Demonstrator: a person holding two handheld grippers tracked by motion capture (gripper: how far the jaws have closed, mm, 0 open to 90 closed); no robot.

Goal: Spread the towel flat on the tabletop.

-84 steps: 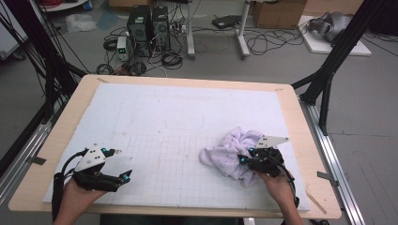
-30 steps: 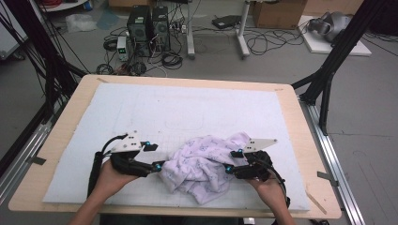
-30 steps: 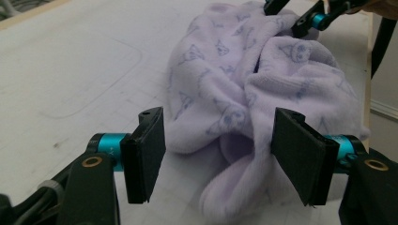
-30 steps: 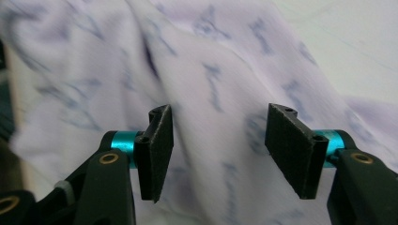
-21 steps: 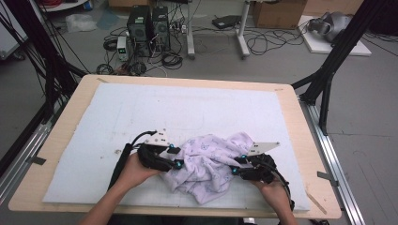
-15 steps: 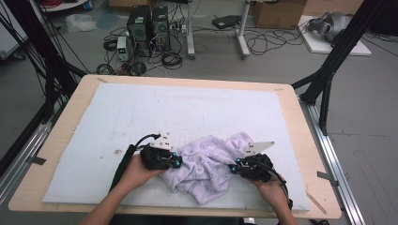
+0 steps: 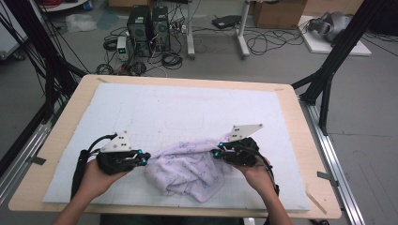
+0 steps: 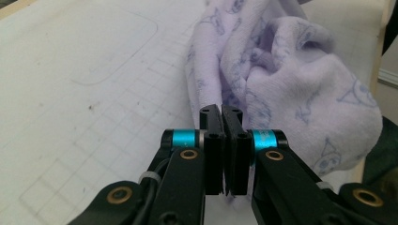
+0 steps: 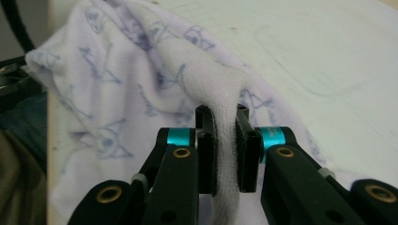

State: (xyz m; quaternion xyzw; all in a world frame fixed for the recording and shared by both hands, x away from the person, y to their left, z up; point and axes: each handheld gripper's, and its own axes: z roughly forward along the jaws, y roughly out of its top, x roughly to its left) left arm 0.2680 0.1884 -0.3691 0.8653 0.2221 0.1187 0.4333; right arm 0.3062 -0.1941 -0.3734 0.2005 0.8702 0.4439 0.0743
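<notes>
Here the left gripper (image 7: 143, 158) has its jaws pressed together on a thin edge of the lilac cloth (image 7: 187, 171). In the left gripper view the two black pads (image 8: 212, 140) stand almost touching, and the edge of the cloth (image 8: 281, 93) rises just behind them; only very little fabric is between them. These jaws have just been closing on that edge.

The right gripper (image 7: 217, 152) is pinching a thicker fold of the same cloth. In the right gripper view a white roll of fabric (image 9: 220, 122) runs down between the two pads (image 9: 248, 154), which are kept a little apart by it. These jaws also have just been closing, with the fold between them.

Each gripper is held in one hand; the left hand (image 7: 96, 178) and the right hand (image 7: 256, 176) come in from the near edge of the surface (image 7: 70, 108). The two grippers point toward each other, and the cloth hangs between them as a crumpled band, lifted at both ends and sagging in the middle, where its lower part lies on the white gridded mat (image 7: 187, 112). The cloth has a pale print of small cat faces. It is in the near half of the mat, a little right of the middle.

Beyond the surface, on the floor, stand computer cases (image 7: 148, 23) with many cables (image 7: 263, 42).
</notes>
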